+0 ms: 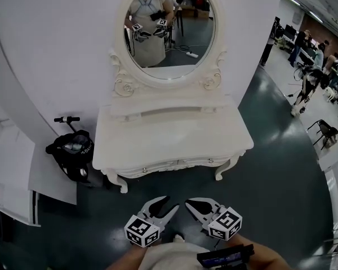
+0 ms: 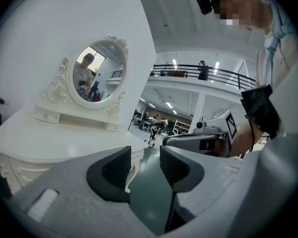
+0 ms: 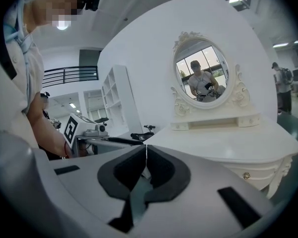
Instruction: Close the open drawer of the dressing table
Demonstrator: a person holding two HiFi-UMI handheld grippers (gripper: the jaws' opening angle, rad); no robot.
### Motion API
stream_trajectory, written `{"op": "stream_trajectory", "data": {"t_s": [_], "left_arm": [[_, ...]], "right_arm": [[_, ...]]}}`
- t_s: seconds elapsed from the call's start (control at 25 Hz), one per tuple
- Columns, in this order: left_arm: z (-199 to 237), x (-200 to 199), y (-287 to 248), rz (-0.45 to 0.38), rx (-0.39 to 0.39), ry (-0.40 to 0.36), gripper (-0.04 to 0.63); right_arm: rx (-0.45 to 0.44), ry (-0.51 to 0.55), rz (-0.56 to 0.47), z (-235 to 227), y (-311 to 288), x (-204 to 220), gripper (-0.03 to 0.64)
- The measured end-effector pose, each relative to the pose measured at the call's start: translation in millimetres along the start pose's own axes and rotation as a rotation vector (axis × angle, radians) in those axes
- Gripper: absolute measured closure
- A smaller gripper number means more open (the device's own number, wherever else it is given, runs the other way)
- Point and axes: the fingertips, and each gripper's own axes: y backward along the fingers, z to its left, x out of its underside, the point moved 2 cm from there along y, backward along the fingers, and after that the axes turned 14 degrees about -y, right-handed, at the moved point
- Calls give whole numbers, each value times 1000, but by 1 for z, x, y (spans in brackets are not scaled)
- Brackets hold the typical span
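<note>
Dressing table (image 1: 174, 142), one; mirror (image 1: 170, 38), one; left claw (image 1: 172, 202) parted, right claw (image 1: 190, 205) closed.

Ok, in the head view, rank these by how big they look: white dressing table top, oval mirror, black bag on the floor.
1. white dressing table top, largest
2. oval mirror, somewhat smaller
3. black bag, clearly smallest

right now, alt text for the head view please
A white dressing table with an oval mirror stands against a white wall, seen from above. Nearer the camera, the left gripper has jaws apart, the right gripper jaws together, neither touching the table.
</note>
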Motion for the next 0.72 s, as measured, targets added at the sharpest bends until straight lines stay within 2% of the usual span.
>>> {"op": "stream_trajectory", "data": {"t_s": [0.24, 0.36, 0.48, 0.72], "left_arm": [[-16, -15, 15, -47, 14, -9, 427], [-20, -25, 21, -71, 21, -17, 522], [-22, -31, 23, -79, 23, -36, 583], [-29, -41, 24, -107, 16, -37, 586]], "right_arm": [[-17, 27, -42, 15, 16, -6, 601], [-21, 21, -53, 18, 22, -7, 601], [-37, 24, -54, 20, 24, -6, 601], [-45, 21, -51, 24, 28, -8, 601]]}}
